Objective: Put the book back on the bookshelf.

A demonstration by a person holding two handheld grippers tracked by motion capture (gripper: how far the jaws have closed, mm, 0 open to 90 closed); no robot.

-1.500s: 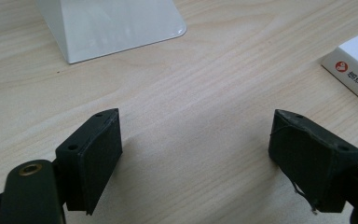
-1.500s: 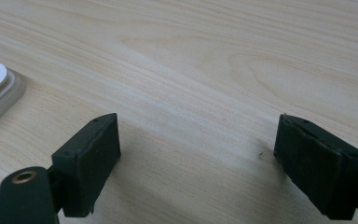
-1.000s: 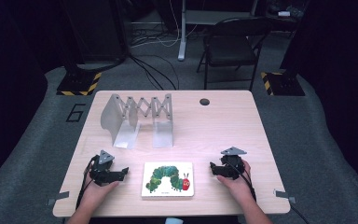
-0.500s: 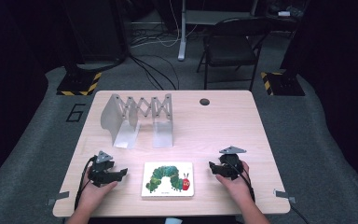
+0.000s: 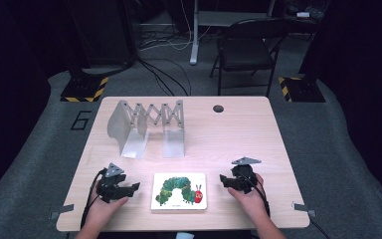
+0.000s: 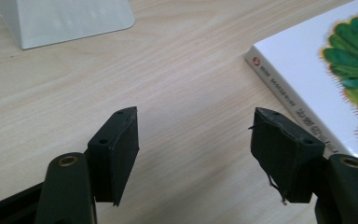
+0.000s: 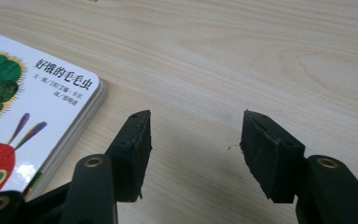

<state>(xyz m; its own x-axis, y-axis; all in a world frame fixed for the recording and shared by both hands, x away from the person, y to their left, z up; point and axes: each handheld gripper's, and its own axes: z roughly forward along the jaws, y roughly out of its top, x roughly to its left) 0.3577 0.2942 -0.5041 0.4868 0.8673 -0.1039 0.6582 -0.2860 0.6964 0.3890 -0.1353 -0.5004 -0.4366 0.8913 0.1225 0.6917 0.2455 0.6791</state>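
Resting on the table's [image 5: 258, 129] near left, the left gripper [image 5: 132, 187] had just been closing its jaws, yet they stood apart over bare wood. The caterpillar book [image 5: 179, 191] lay flat between both grippers, near the front edge. The right gripper [image 5: 224, 179], seemingly just beside it, had narrowed too, gripping nothing.

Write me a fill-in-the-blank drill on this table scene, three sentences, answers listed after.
1. The picture book lies flat between the left gripper and the ____ gripper.
2. The cover of the book shows a green ____.
3. The metal folding rack stands on the table, on the far side of the book, and nothing lies between the jaws of ____ gripper.

Missing words: right; caterpillar; either
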